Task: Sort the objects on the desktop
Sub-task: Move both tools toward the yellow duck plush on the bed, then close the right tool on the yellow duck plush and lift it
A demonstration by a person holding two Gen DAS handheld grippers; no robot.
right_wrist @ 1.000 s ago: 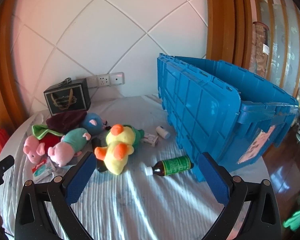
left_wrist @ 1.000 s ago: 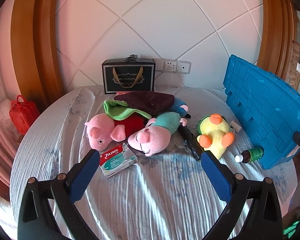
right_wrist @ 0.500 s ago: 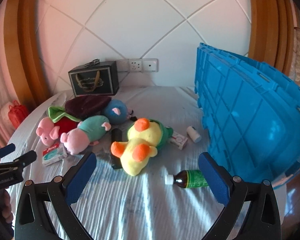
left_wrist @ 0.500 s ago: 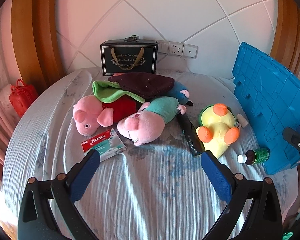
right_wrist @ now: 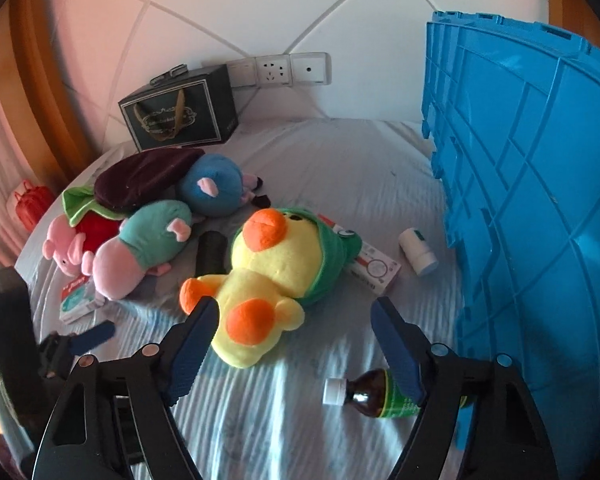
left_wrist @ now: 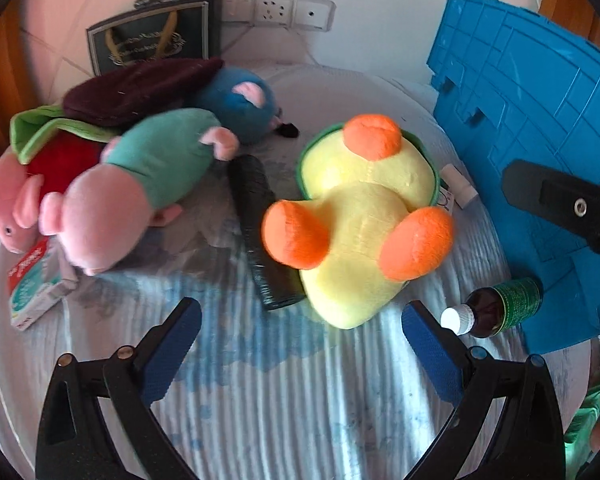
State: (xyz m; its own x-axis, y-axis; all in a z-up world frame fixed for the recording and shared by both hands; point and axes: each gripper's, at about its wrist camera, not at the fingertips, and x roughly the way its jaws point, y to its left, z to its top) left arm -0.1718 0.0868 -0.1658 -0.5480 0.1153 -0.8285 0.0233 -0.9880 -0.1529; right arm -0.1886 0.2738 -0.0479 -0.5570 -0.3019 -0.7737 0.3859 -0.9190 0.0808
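Observation:
A yellow duck plush (left_wrist: 364, 216) (right_wrist: 276, 264) with orange feet lies on its back mid-table. Hovering just short of it, my left gripper (left_wrist: 300, 316) is open and holds nothing. My right gripper (right_wrist: 296, 310) hangs over the duck's feet. Its jaws are closing, the pads touch nothing and the duck's lower body shows between them. A brown bottle (left_wrist: 496, 310) (right_wrist: 376, 396) with a green label lies by the right fingers. Two pink pig plushes (left_wrist: 140, 184) (right_wrist: 140, 248), a blue plush (left_wrist: 236, 100) and a black roll (left_wrist: 256, 216) lie to the left.
A big blue crate (left_wrist: 540, 120) (right_wrist: 540, 200) stands along the right side. A Tylenol box (left_wrist: 32, 292), a small white bottle (right_wrist: 418, 250), a flat carton (right_wrist: 374, 268) and a black gift box (right_wrist: 180, 112) by the wall also sit on the striped cloth.
Both grippers came down and forward, so the duck and bottle now loom much larger. The right jaws stand narrower than before. No object on the table has moved.

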